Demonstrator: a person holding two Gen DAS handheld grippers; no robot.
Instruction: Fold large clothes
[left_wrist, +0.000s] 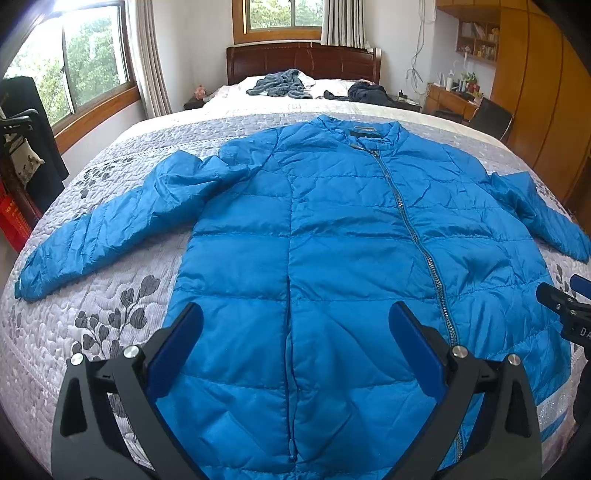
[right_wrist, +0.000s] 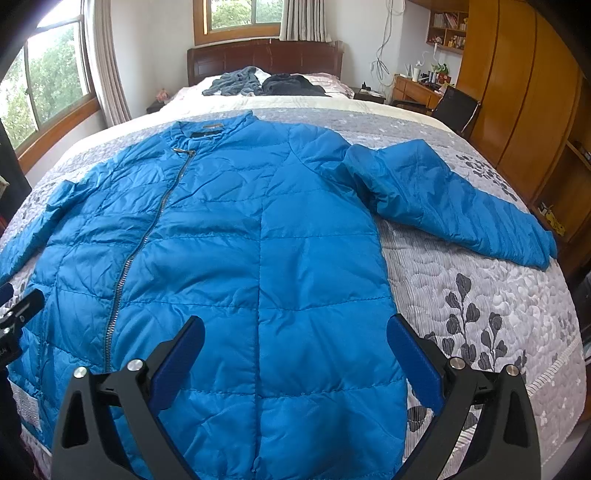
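A bright blue quilted jacket (left_wrist: 332, 236) (right_wrist: 236, 236) lies flat, front up and zipped, on the grey floral bedspread (left_wrist: 103, 306) (right_wrist: 480, 288), with its collar toward the headboard. Both sleeves spread outward: the left sleeve (left_wrist: 110, 225) and the right sleeve (right_wrist: 454, 206). My left gripper (left_wrist: 295, 321) hovers open above the lower left half of the jacket, nothing between its blue pads. My right gripper (right_wrist: 295, 332) hovers open above the lower right half near the hem. The right gripper's tip (left_wrist: 565, 306) shows at the left wrist view's right edge.
Grey and dark clothes (left_wrist: 280, 86) (right_wrist: 291, 83) are heaped near the wooden headboard (left_wrist: 303, 61). A wooden wardrobe (right_wrist: 517, 92), desk and black chair (right_wrist: 456, 107) stand to the right of the bed. A window (left_wrist: 74, 74), a dark hanging garment and a red crate (left_wrist: 13, 225) are on the left.
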